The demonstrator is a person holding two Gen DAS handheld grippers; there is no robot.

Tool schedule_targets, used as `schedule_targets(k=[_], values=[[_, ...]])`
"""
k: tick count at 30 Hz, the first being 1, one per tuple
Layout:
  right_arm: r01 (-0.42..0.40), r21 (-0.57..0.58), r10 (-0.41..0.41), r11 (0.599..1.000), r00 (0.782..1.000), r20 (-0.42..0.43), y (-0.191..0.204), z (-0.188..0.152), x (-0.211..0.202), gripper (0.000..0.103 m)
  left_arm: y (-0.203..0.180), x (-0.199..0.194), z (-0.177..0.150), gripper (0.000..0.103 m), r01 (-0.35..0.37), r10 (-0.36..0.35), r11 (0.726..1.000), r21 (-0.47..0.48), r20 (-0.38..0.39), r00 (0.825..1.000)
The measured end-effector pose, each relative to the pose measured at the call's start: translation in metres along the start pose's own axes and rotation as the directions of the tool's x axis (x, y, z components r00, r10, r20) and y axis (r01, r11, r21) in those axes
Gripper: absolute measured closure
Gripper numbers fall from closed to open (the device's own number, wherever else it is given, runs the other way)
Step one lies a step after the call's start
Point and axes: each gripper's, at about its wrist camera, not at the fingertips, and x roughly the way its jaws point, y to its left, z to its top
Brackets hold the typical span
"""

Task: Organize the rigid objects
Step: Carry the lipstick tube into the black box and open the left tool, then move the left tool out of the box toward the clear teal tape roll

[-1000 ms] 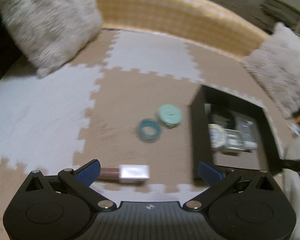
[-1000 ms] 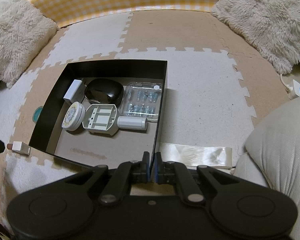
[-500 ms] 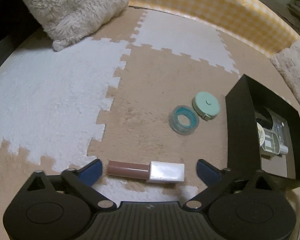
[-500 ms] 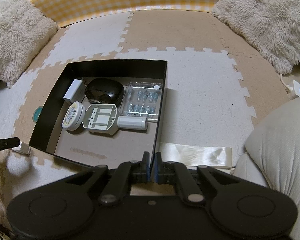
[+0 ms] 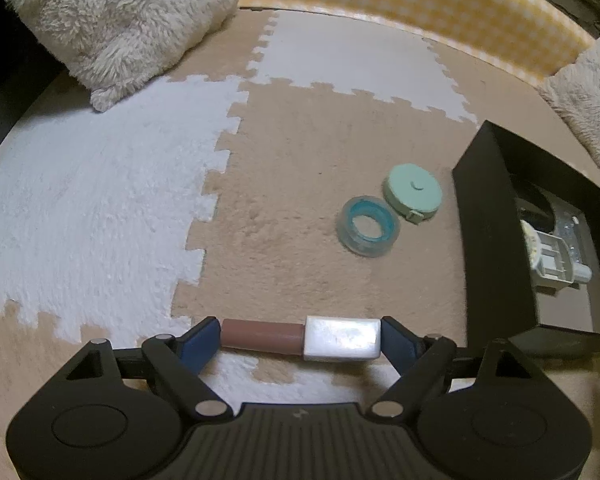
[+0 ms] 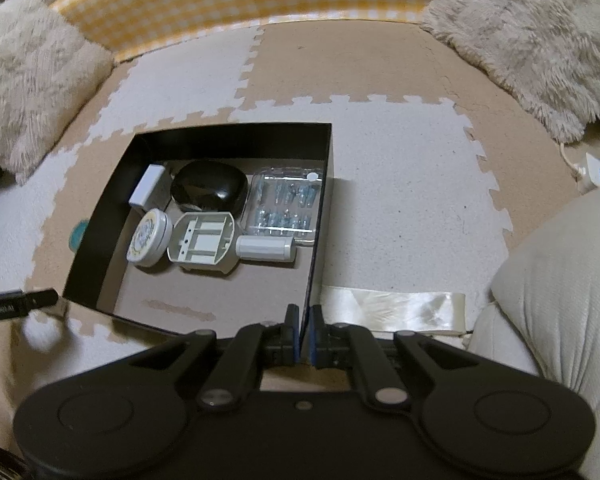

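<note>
Left hand-held gripper (image 5: 300, 338) clamped end-to-end on one brown tube with white cap (image 5: 300, 338), low over mat. Two round things nearby: tape roll (image 5: 369, 232), mint disc (image 5: 413, 193). Black box (image 6: 236, 140) holds six items. Right hand-held gripper (image 6: 303, 340) pinched together, empty.

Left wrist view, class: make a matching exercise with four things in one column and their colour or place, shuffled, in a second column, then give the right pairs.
Things
1. lip gloss tube
2. tape roll
3. round measuring tape
4. black box

Descriptions
A. mint green, lying flat on the tan mat
B. between the left tool's fingers, crosswise
C. clear with a blue core
D. at the right, holding several items

Pairs: 1-B, 2-C, 3-A, 4-D
</note>
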Motion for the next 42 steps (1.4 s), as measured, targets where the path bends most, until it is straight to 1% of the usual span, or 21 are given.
schedule_targets(k=[4, 7, 10, 13, 17, 19, 24, 27, 31, 32, 37, 42], values=[[-0.010, 0.028, 0.010, 1.000, 1.000, 0.024, -0.004, 0.002, -0.004, 0.098, -0.003, -0.015, 0.002, 0.018, 0.044, -0.043, 0.999, -0.022, 0.049, 0.998], [-0.010, 0.035, 0.008, 0.999, 0.999, 0.040, -0.005, 0.005, -0.006, 0.098, -0.009, -0.034, 0.005, 0.018, 0.109, -0.105, 0.994, -0.033, 0.105, 0.989], [-0.009, 0.036, 0.008, 0.999, 0.999, 0.044, -0.006, 0.006, -0.006, 0.098, -0.023, -0.053, 0.007, 0.018, 0.197, -0.192, 0.980, -0.017, 0.154, 0.969], [-0.003, 0.027, 0.002, 1.000, 0.999, 0.041, -0.004, 0.007, -0.005, 0.098, -0.042, -0.064, 0.007, 0.018, 0.271, -0.269, 0.963, 0.012, 0.173, 0.948], [0.003, 0.015, -0.003, 1.000, 1.000, 0.031, -0.003, 0.006, -0.003, 0.099, -0.070, -0.067, 0.009, 0.018, 0.342, -0.343, 0.939, 0.039, 0.164, 0.925], [0.003, 0.015, -0.004, 1.000, 1.000, 0.030, -0.003, 0.007, -0.003, 0.099, -0.086, -0.064, 0.011, 0.018, 0.362, -0.366, 0.931, 0.054, 0.152, 0.918], [0.004, 0.013, -0.004, 1.000, 1.000, 0.026, -0.003, 0.007, -0.002, 0.099, -0.112, -0.052, 0.013, 0.018, 0.375, -0.378, 0.926, 0.052, 0.115, 0.919], [0.005, 0.011, -0.005, 1.000, 1.000, 0.023, -0.002, 0.007, -0.001, 0.099, -0.121, -0.043, 0.013, 0.018, 0.362, -0.366, 0.930, 0.059, 0.100, 0.925], [0.007, 0.006, -0.008, 1.000, 1.000, 0.017, -0.001, 0.007, 0.000, 0.099, -0.122, -0.032, 0.011, 0.018, 0.335, -0.339, 0.940, 0.059, 0.081, 0.937], [0.008, 0.004, -0.009, 1.000, 1.000, 0.016, -0.001, 0.007, 0.000, 0.099, -0.123, -0.030, 0.011, 0.018, 0.337, -0.342, 0.939, 0.063, 0.078, 0.937], [0.011, 0.001, -0.011, 1.000, 1.000, 0.014, 0.000, 0.006, 0.000, 0.099, -0.127, -0.028, 0.010, 0.017, 0.317, -0.323, 0.945, 0.085, 0.072, 0.944], [0.009, 0.004, -0.009, 1.000, 1.000, 0.011, -0.001, 0.006, 0.000, 0.099, -0.126, -0.029, 0.006, 0.015, 0.325, -0.329, 0.942, 0.083, 0.053, 0.943]])
